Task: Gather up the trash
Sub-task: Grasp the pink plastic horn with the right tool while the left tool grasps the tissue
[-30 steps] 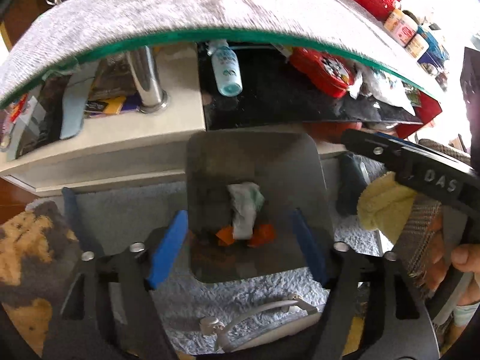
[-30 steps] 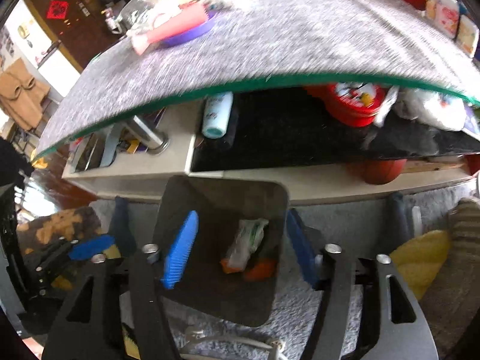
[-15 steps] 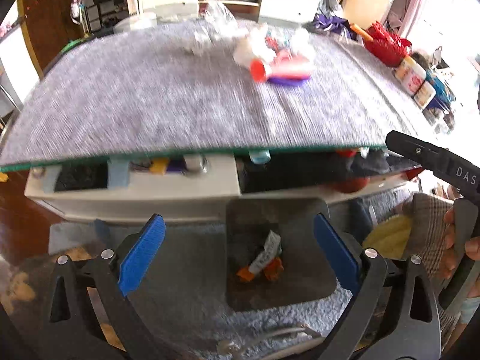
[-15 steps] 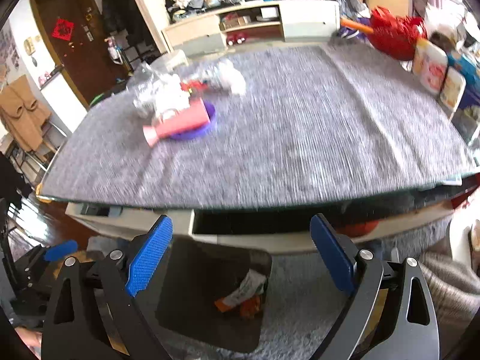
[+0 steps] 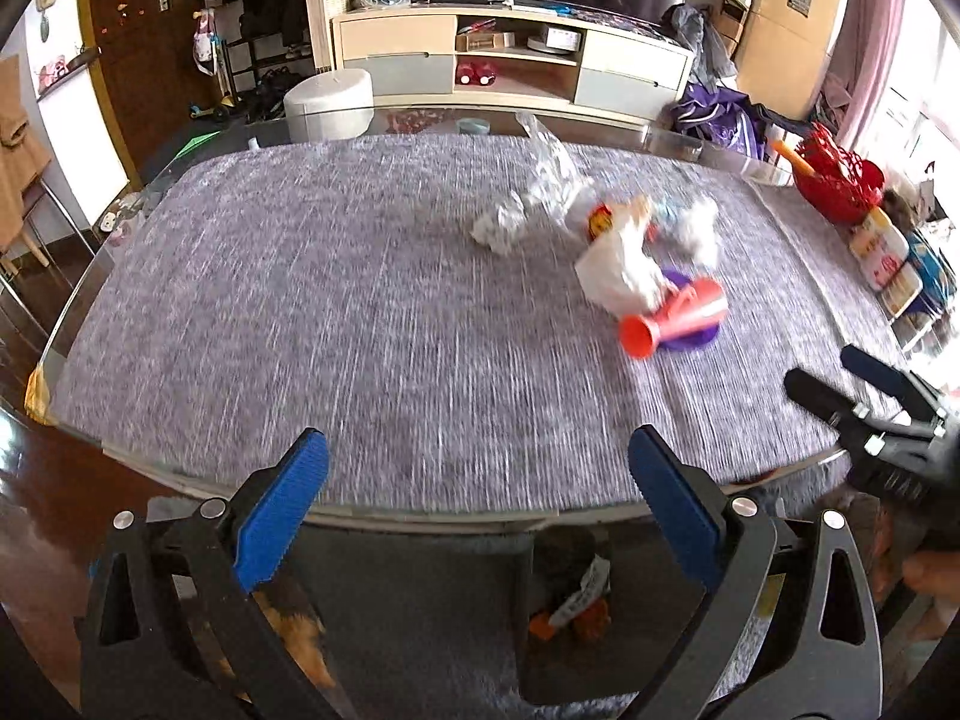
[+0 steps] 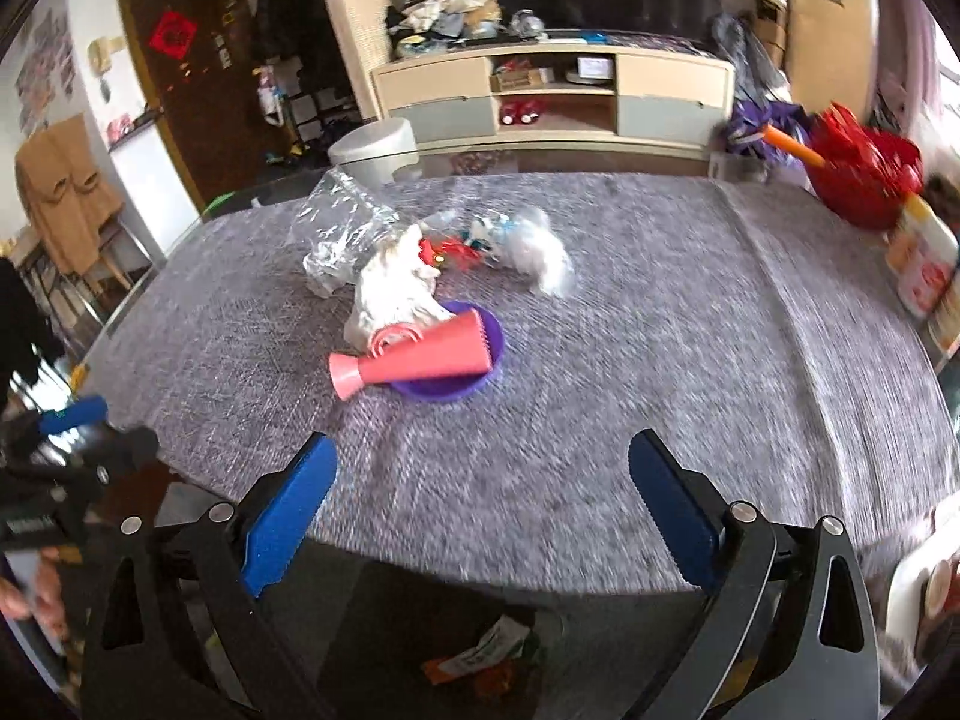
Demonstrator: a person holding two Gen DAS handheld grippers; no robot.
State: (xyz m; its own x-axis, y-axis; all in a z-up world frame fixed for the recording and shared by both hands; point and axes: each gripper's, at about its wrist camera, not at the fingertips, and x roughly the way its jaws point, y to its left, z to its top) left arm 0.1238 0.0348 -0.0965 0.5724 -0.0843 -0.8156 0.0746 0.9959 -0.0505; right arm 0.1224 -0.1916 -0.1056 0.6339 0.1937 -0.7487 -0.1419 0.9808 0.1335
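A: What differs from a second ago?

B: Then both cameras looked under the counter's near edge at the dark bin; now they look over the whole grey cloth on the counter (image 5: 336, 300), and the bin (image 5: 420, 600) is only a dark square at the bottom, on the floor below the near edge. The left gripper (image 5: 477, 501) has its jaws wide apart with nothing between them. The right gripper (image 6: 480, 501) has its jaws opening, wider than before, also with nothing between them.

A: And the trash?

B: Some is in the bin: a pale wrapper (image 6: 498, 639) lying on orange scraps (image 5: 540, 624), as before. The rest is a cluster on the cloth toward the far right part of the counter: a crinkled clear plastic bag (image 6: 339, 222), a crumpled white paper wad (image 6: 390, 294), a soft white tuft (image 6: 540, 252), and small red bits between them (too blurred to name).

A: Shapes near them?

B: A pink ribbed cone with a flared end (image 6: 414, 357) lies across a round purple dish (image 6: 456, 384), touching the paper wad. At the counter's right edge stands a glossy red basket (image 6: 864, 180), with cartons just beside it.
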